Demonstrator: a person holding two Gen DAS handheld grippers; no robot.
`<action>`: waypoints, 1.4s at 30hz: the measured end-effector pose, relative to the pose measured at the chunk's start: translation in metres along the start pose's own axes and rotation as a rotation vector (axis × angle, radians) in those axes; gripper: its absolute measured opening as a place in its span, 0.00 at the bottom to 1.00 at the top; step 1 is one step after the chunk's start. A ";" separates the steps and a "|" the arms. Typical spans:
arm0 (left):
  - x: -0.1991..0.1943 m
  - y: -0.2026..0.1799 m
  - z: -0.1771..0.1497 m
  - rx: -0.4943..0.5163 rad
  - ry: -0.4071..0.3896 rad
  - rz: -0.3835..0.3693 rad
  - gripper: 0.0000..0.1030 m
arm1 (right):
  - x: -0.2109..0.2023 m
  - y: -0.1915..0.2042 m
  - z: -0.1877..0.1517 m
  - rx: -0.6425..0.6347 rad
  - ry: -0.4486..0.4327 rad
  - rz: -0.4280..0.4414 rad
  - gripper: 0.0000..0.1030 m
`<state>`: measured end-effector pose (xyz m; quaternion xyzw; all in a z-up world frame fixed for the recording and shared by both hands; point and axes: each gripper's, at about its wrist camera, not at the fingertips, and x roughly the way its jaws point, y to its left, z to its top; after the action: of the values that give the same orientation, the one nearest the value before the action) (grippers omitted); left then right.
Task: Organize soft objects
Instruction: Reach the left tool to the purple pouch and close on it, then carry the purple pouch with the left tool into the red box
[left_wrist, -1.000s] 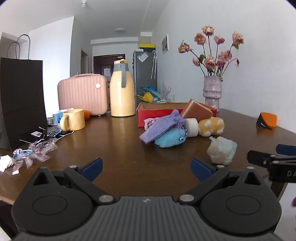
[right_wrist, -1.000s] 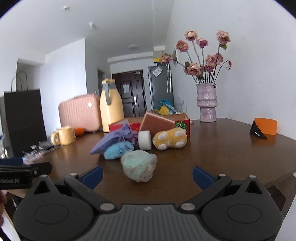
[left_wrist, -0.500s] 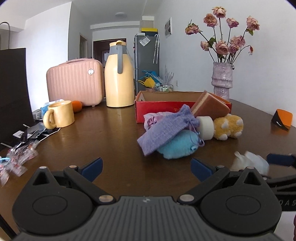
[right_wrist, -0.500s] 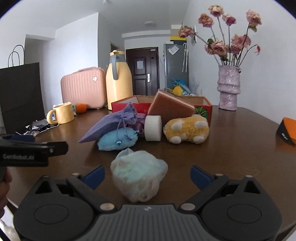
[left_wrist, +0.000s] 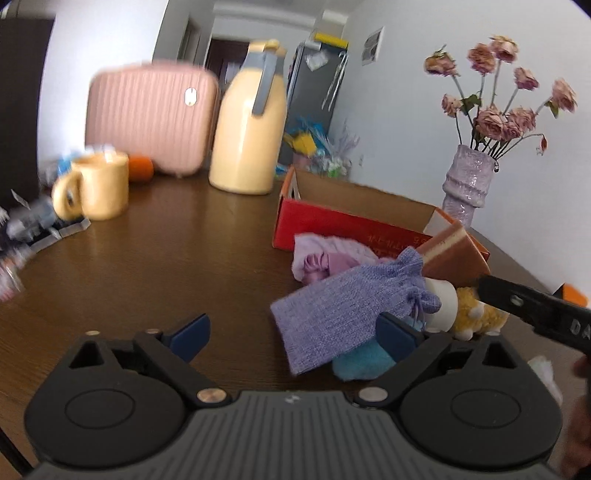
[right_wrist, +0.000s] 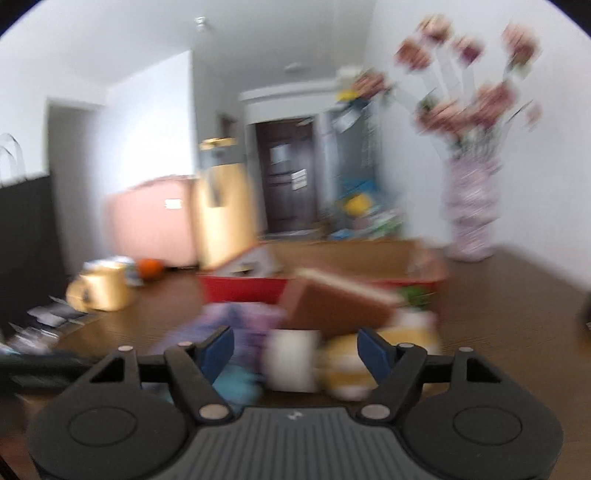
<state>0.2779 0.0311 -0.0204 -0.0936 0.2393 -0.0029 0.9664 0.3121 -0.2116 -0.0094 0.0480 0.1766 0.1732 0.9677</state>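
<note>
A: Pouch (left_wrist: 347, 314) in lilac knit is lying between the left gripper's (left_wrist: 295, 334) closing jaws, resting on a blue plush (left_wrist: 360, 363); the pads aren't pressing it.

B: And the right gripper (right_wrist: 295, 349)?

A: Its jaws are closing too, gripping nothing; a white roll (right_wrist: 291, 360) and yellow plush (right_wrist: 347, 363) are sitting blurred just beyond them.

B: Farther back?

A: A red box (left_wrist: 332, 221) is standing open on the worktop (left_wrist: 166, 254) behind the pile.
</note>
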 end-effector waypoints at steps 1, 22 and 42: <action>0.005 0.003 0.002 -0.021 0.019 -0.015 0.84 | 0.011 0.002 0.004 0.037 0.021 0.061 0.61; -0.052 0.015 -0.006 -0.040 0.162 -0.305 0.06 | -0.053 0.025 -0.024 0.101 0.129 0.183 0.05; -0.058 -0.015 -0.057 0.043 0.230 -0.223 0.21 | -0.056 0.003 -0.078 0.218 0.160 0.104 0.32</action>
<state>0.2011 0.0087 -0.0402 -0.0978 0.3365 -0.1261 0.9281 0.2337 -0.2258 -0.0631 0.1477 0.2682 0.2060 0.9294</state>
